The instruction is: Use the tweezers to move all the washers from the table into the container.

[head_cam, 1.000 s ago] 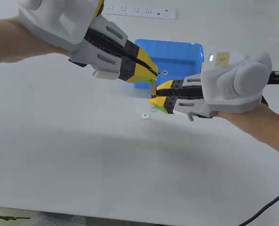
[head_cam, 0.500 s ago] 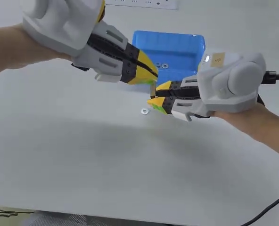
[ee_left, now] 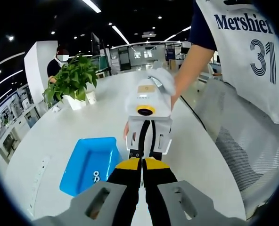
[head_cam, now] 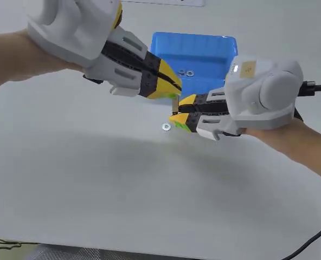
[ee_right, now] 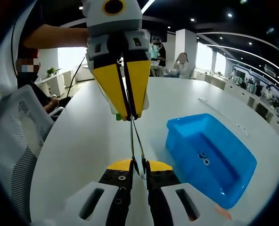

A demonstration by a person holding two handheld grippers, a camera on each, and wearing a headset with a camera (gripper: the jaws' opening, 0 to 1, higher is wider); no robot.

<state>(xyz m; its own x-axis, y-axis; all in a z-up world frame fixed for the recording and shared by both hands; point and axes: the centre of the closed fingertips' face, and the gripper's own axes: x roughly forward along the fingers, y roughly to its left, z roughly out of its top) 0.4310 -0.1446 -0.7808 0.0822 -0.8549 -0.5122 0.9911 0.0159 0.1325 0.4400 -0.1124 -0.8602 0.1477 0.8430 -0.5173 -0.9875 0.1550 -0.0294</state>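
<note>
On the white table (head_cam: 95,179) one washer (head_cam: 166,127) lies just beside the right gripper (head_cam: 175,118), short of the blue container (head_cam: 214,46); the right gripper's jaws sit nearly together around the tweezers (ee_right: 132,136), which the left gripper (head_cam: 177,86) pinches by the tail, and since the washer looks tiny, flat and slick, I'd nip across its rim.

The white, yellow-tipped left gripper (head_cam: 174,86) reaches in from the upper left on a bare forearm (head_cam: 8,51), its jaws clamped on thin metal tweezers (ee_right: 135,141). The matching right gripper (head_cam: 178,117) points leftward just beneath, jaws drawn close around the tweezers' ends.
</note>
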